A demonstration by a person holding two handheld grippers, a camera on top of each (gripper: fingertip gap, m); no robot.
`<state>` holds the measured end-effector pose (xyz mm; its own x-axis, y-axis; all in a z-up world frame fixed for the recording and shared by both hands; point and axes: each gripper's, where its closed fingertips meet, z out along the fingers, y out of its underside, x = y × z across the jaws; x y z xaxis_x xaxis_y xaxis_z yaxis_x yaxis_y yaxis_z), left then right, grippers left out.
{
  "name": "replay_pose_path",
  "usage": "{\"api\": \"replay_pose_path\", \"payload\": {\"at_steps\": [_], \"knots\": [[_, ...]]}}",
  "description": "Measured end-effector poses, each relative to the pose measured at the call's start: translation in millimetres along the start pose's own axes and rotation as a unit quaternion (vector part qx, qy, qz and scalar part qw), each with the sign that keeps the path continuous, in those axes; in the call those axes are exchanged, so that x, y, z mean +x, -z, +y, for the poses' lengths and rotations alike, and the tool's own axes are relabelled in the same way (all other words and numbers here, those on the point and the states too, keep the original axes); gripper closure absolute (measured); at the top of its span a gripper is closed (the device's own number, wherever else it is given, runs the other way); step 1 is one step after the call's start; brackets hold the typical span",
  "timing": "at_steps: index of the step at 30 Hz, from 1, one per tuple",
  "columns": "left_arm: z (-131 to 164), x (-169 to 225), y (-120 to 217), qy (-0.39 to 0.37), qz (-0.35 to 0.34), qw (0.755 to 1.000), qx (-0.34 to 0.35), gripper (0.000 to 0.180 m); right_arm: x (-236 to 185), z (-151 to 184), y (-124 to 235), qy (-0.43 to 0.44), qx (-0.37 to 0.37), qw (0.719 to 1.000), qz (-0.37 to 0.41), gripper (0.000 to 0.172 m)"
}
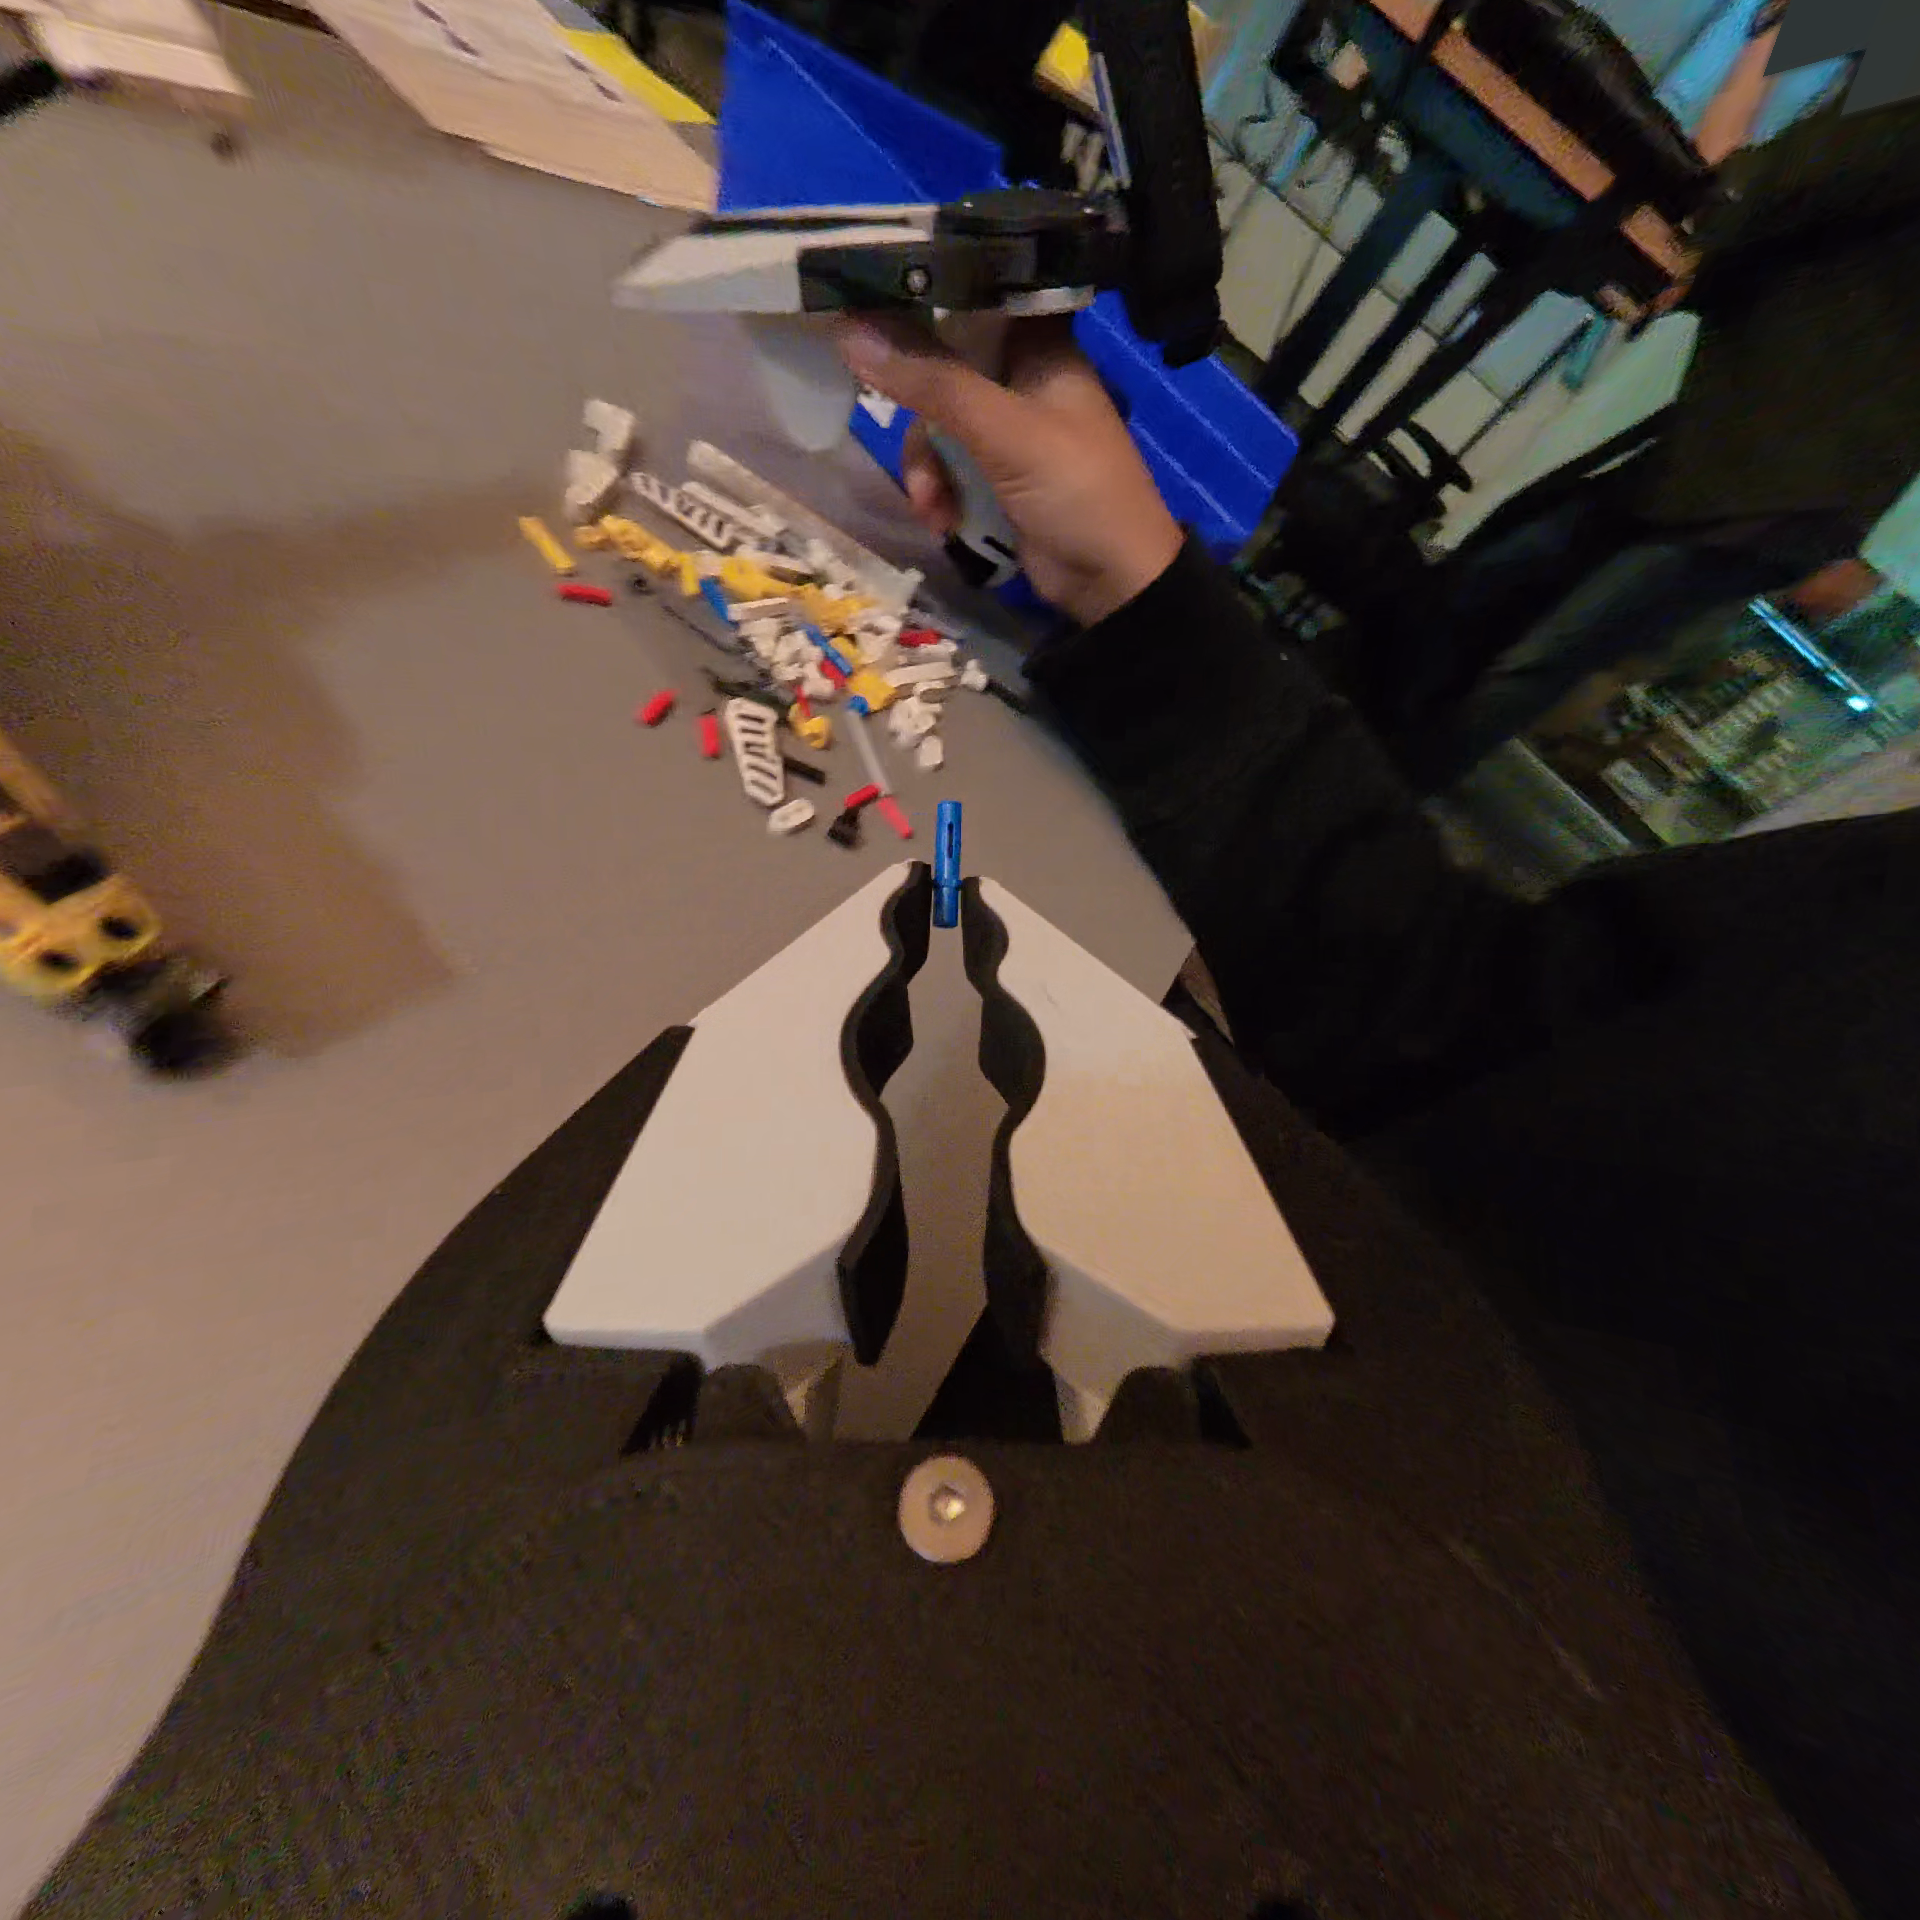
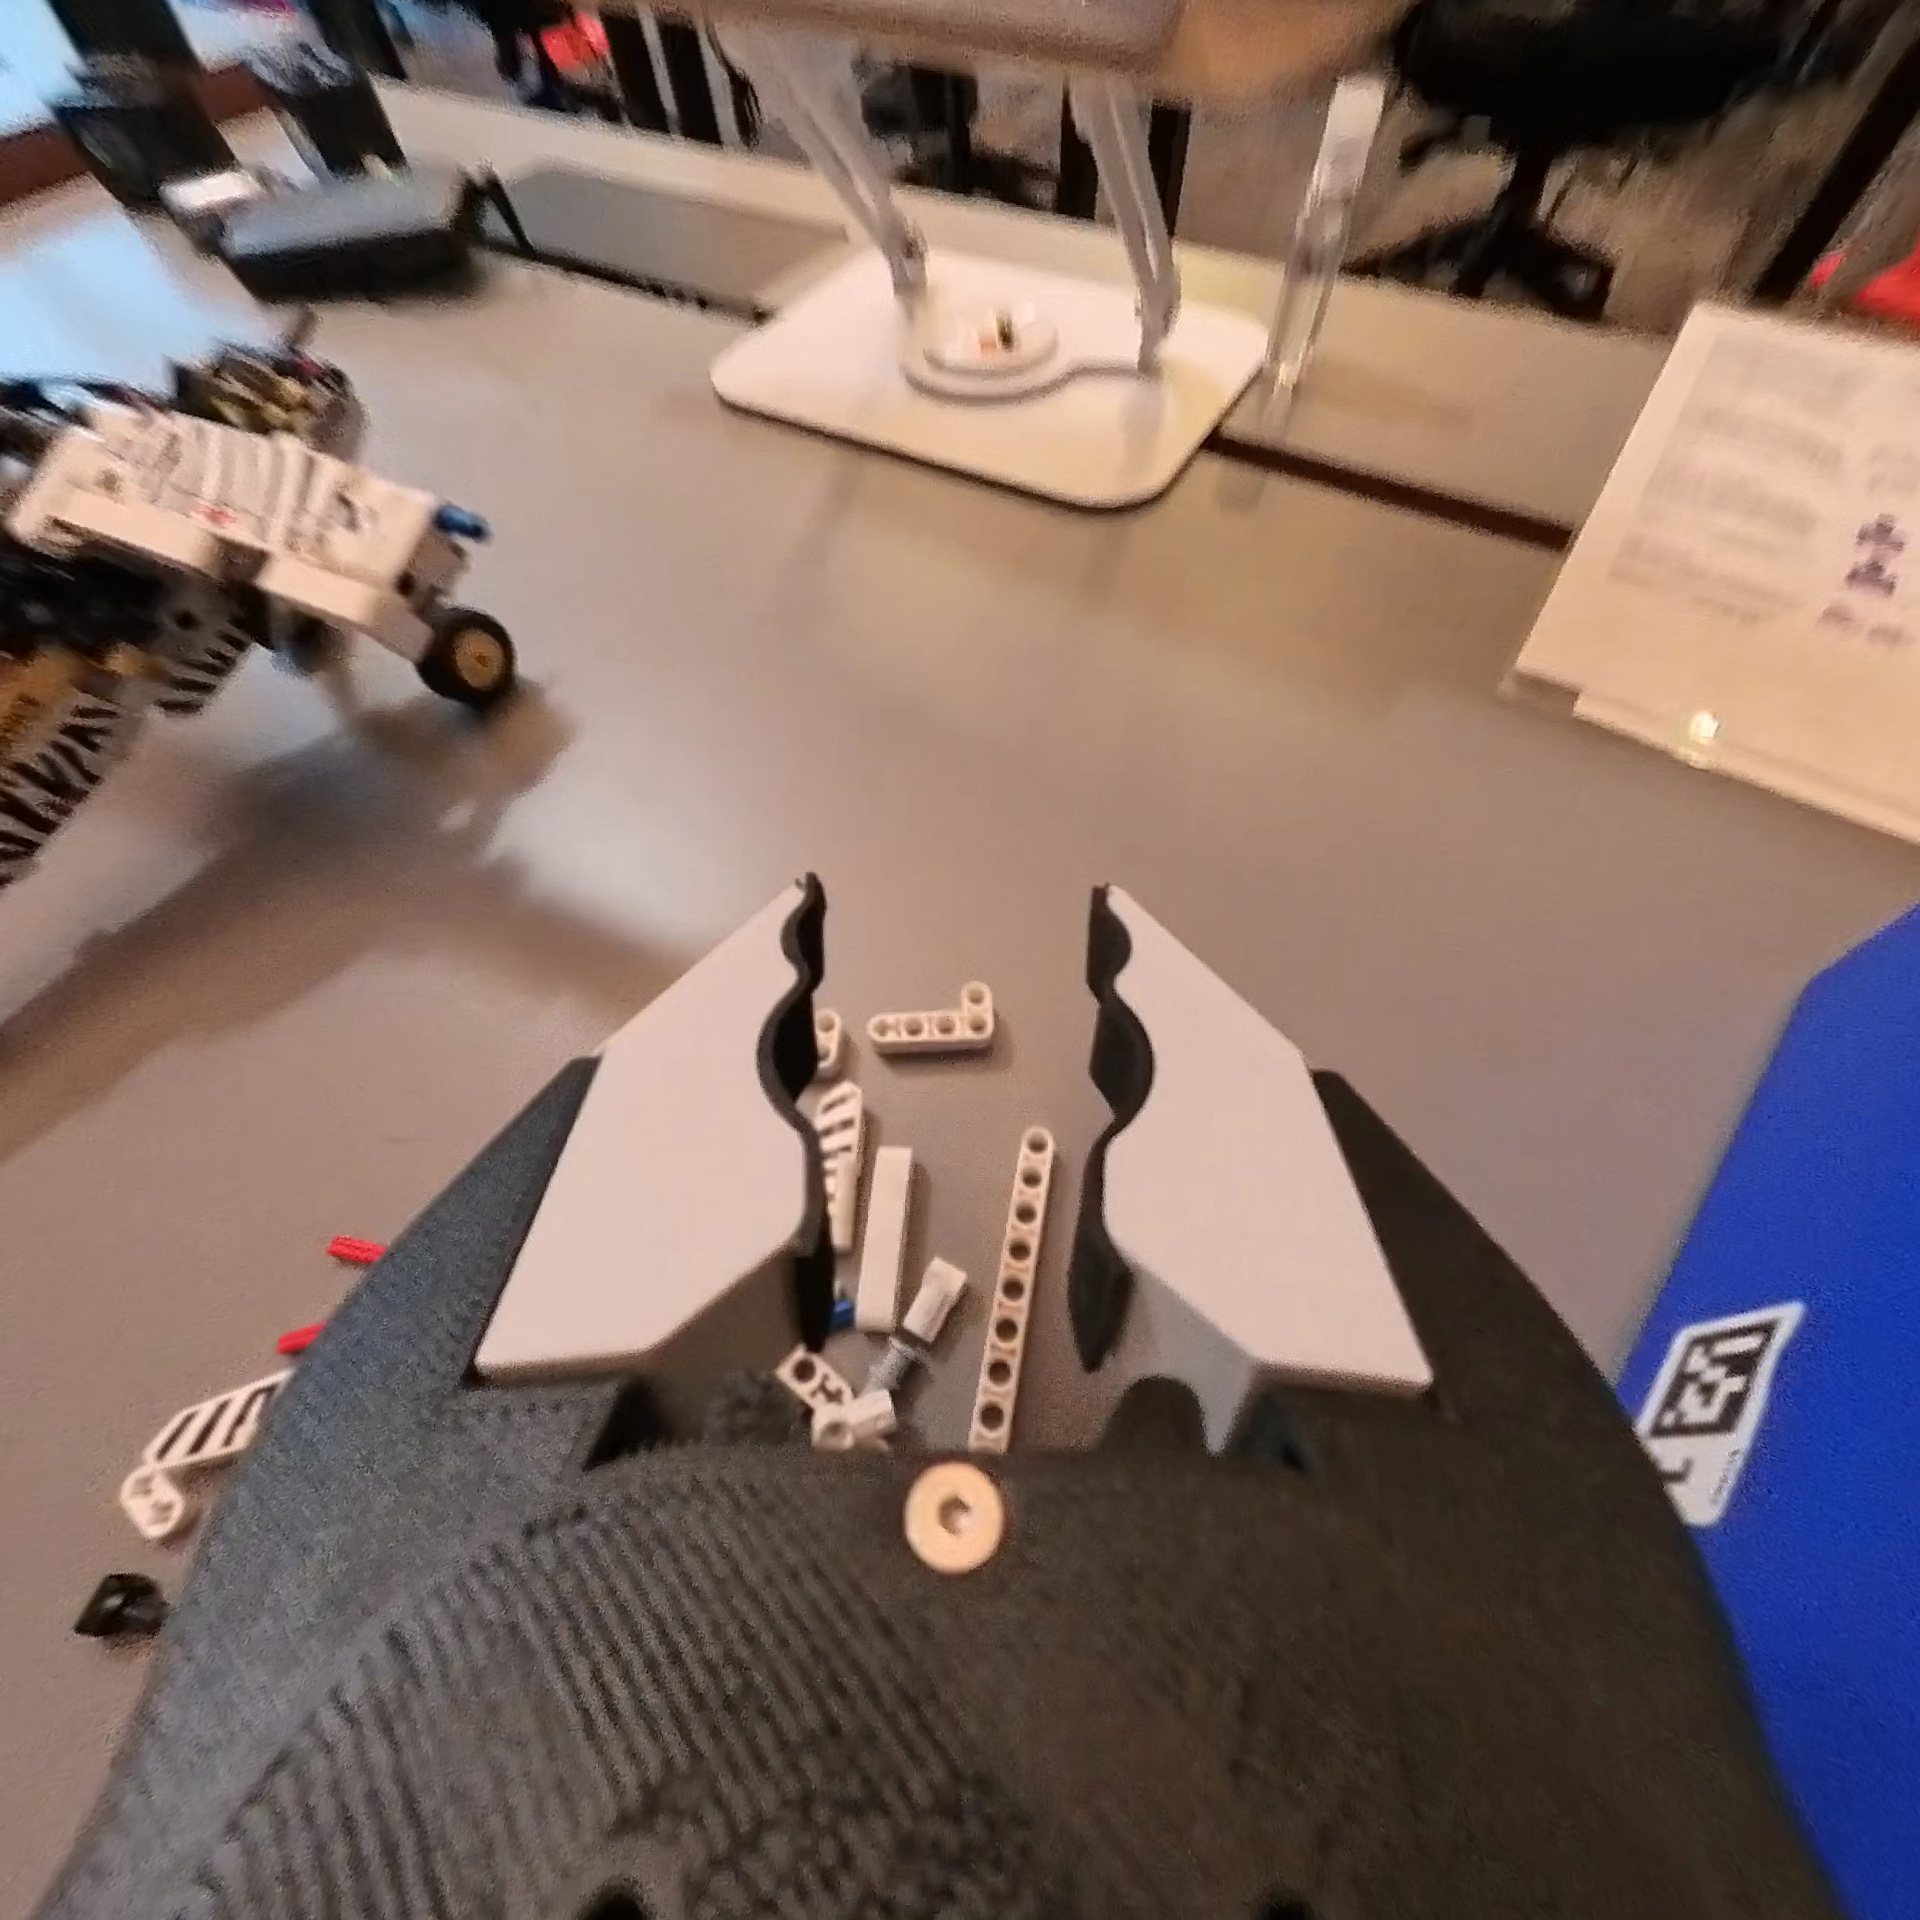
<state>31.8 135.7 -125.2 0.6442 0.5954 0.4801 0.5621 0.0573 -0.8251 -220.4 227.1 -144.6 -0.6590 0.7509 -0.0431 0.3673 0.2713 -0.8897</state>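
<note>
Blue pin [image 1: 947,864] stands pinched upright at the tips of the left tongs [image 1: 944,883], lifted clear of the grey worktop [image 1: 312,623] and the scattered brick pile [image 1: 769,613]; the right tongs [image 2: 956,894] gape empty above loose white beams [image 2: 935,1023], near the blue bin [image 2: 1808,1195]

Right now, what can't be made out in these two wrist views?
- Left wrist view: yellow model cut by the left edge, blurred.
- Left wrist view: right gripper side-on, so its fingertip gap is hidden.
- Right wrist view: brick vehicle motion-blurred, cut at left.
- Right wrist view: small white parts partly hidden under the gripper body.
- Right wrist view: left gripper never shows.
</note>
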Motion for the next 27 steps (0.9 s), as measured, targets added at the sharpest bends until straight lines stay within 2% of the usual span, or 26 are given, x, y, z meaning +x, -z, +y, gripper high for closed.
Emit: {"api": "replay_pose_path", "payload": {"at_steps": [2, 7, 11, 15, 20, 24, 27], "knots": [[-3.4, -4.7, -18.3, -0.026, -0.009, 0.999, -0.02, 0.178, -6.4, -10.9, 8.1, 0.012, 0.037, 0.999, -0.006, 0.123], [-9.8, -44.7, -64.9, -0.12, -0.102, 0.984, -0.083, 0.178, -21.6, -16.9, 18.4, 0.061, 0.074, 0.995, -0.01, 0.129], [-14.8, -79.0, -96.8, -0.134, -0.166, 0.971, -0.112, 0.178, -26.9, -12.9, 15.8, 0.085, 0.06, 0.994, -0.012, 0.131], [-18.5, -106.2, -110.1, -0.129, -0.223, 0.957, -0.135, 0.179, -30.5, -15.3, 17.3, 0.101, 0.065, 0.993, -0.012, 0.133], [-16.9, -100.9, -120.1, -0.127, -0.197, 0.962, -0.141, 0.176, -30.8, -15.7, 18.0, 0.103, 0.066, 0.992, -0.015, 0.133], [-17.7, -90.4, -112.0, -0.138, -0.176, 0.967, -0.124, 0.168, -29.7, -15.9, 18.9, 0.103, 0.067, 0.992, -0.014, 0.135], [-18.5, -76.7, -100.3, -0.133, -0.145, 0.976, -0.097, 0.168, -30.1, -15.2, 18.3, 0.105, 0.065, 0.992, -0.014, 0.136]]}}
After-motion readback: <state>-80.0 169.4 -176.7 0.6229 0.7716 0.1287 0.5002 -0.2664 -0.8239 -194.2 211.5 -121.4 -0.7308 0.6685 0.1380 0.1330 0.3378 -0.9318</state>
